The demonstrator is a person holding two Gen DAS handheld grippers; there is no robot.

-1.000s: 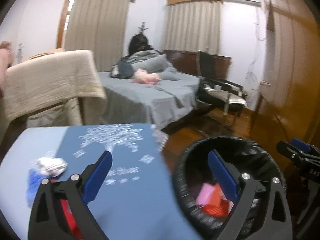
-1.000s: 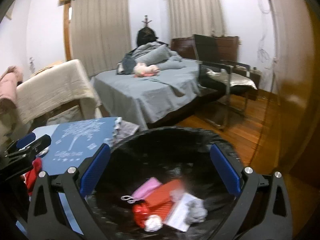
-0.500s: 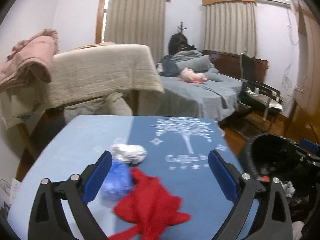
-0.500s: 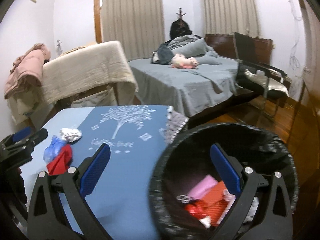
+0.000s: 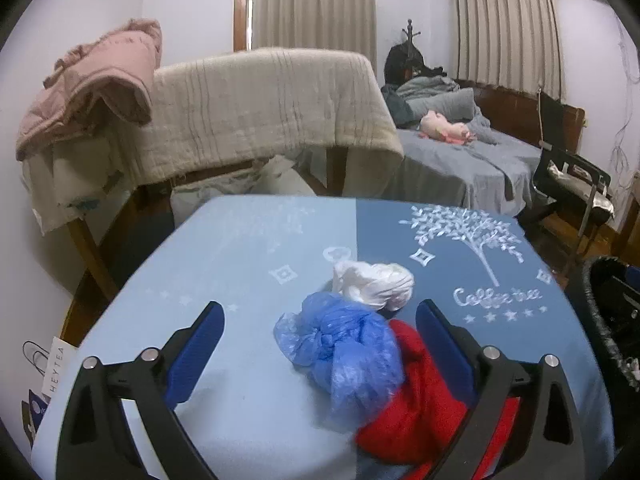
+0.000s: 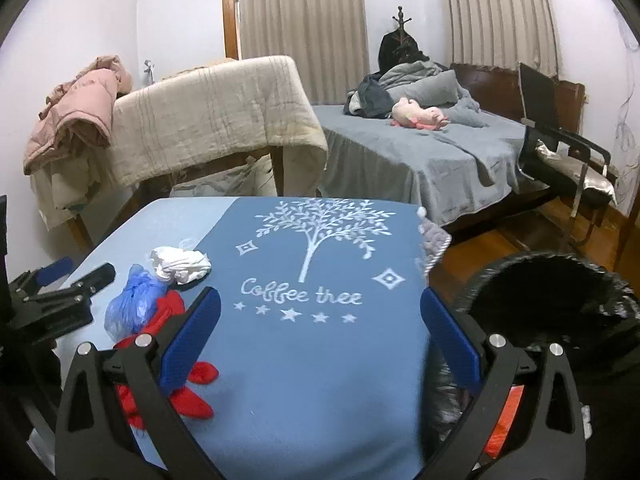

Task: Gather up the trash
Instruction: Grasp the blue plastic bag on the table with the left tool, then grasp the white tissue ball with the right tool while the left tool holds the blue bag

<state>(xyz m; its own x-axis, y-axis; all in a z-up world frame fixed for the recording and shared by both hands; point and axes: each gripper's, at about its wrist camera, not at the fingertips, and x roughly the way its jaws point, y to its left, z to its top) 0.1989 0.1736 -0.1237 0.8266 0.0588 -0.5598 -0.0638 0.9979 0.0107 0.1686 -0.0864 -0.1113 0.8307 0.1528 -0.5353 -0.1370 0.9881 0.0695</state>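
Three pieces of trash lie together on the blue tablecloth (image 5: 248,264): a crumpled white wad (image 5: 374,286), a scrunched blue plastic bag (image 5: 344,346) and a red glove-like rag (image 5: 424,400). My left gripper (image 5: 320,344) is open, its fingers straddling the blue bag and the red rag just above the table. In the right wrist view the same white wad (image 6: 180,264), blue bag (image 6: 134,304) and red rag (image 6: 172,356) sit at the left. My right gripper (image 6: 320,336) is open and empty over the tablecloth, beside the black bin (image 6: 560,300).
The black-lined bin (image 5: 612,320) stands off the table's right edge with trash inside. Behind the table are a blanket-draped frame (image 5: 256,104), a grey bed (image 6: 420,160) and a black chair (image 6: 560,152). A paper bag (image 5: 56,368) sits at the lower left.
Both grippers swung left from the bin to the table. My left gripper moved forward and now brackets the blue bag and red rag. The bin slid to the right of both views.
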